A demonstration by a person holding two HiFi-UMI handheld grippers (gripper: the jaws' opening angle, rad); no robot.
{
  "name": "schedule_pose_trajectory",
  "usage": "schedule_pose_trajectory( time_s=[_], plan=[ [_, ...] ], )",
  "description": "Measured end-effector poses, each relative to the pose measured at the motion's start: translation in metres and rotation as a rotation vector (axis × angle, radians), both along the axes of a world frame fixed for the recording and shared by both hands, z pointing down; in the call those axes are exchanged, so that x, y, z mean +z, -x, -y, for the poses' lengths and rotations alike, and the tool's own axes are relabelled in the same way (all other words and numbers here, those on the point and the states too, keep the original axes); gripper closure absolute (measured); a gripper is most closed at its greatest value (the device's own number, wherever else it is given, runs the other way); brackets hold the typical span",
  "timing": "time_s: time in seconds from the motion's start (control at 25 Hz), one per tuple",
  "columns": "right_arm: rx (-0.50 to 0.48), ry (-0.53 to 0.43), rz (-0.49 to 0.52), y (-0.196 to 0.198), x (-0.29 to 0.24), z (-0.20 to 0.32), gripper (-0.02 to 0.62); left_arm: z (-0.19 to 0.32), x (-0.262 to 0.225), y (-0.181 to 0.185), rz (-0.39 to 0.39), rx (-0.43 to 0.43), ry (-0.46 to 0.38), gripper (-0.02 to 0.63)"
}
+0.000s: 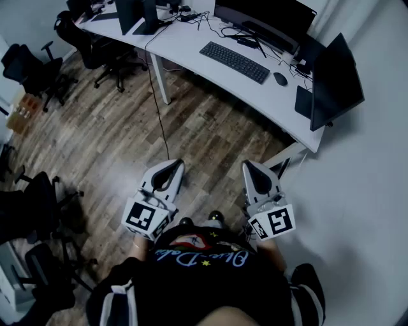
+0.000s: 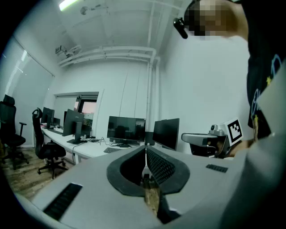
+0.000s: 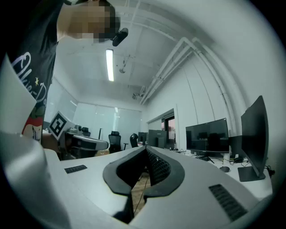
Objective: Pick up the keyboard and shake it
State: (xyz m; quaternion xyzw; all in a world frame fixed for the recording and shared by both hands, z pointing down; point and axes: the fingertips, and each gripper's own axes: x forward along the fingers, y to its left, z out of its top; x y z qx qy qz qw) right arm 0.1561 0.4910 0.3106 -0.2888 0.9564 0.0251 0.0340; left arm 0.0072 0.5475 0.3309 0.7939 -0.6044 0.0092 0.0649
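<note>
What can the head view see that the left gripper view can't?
Only the head view shows the mouse. Only the left gripper view shows the ceiling lamp and the pipes up high. Both show the keyboard on the desk, the monitors, the left gripper and the right gripper.

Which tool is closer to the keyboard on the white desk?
Right. The right tool is almost in line with the keyboard, well short of it; the left tool hangs farther off to the left.
</note>
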Motion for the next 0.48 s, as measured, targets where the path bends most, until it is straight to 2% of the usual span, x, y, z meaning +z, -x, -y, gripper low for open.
schedule_pose_trajectory(
  time_s=[0.48],
  plan=[
    [0.005, 0.022, 0.019, -0.016, 0.005, 0.007, 0.595, 0.005, 0.002, -0.015, 0.006, 0.003, 0.004, 0.598]
  ],
)
